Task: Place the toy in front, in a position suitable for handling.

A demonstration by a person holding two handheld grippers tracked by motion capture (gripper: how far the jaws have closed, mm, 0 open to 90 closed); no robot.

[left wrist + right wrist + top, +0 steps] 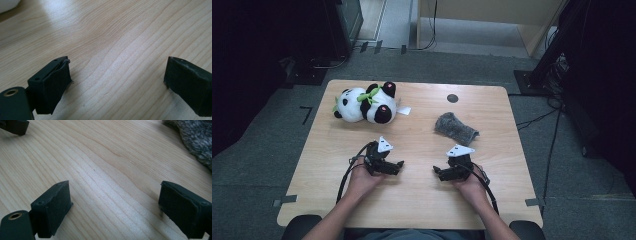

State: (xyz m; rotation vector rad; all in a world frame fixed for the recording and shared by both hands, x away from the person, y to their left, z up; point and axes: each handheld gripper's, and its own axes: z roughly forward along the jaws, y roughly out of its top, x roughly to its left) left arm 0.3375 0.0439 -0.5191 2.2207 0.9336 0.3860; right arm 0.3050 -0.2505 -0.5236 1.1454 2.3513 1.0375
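Both grippers — left gripper (398, 164), right gripper (438, 171) — rest empty with jaws apart near the table's (422, 200) front edge; the limp grey cloth (455, 128) toward the right edge may bunch if pinched shallowly.

Light wood table (417, 200), rounded corners, on grey carpet (257, 165). Tape marks (306, 114) on the floor left. Dark cabinet (343, 20) far left, pale wood unit (492, 15) far centre. Black stand (557, 40) and loose cables (552, 145) right. Room edges dark.
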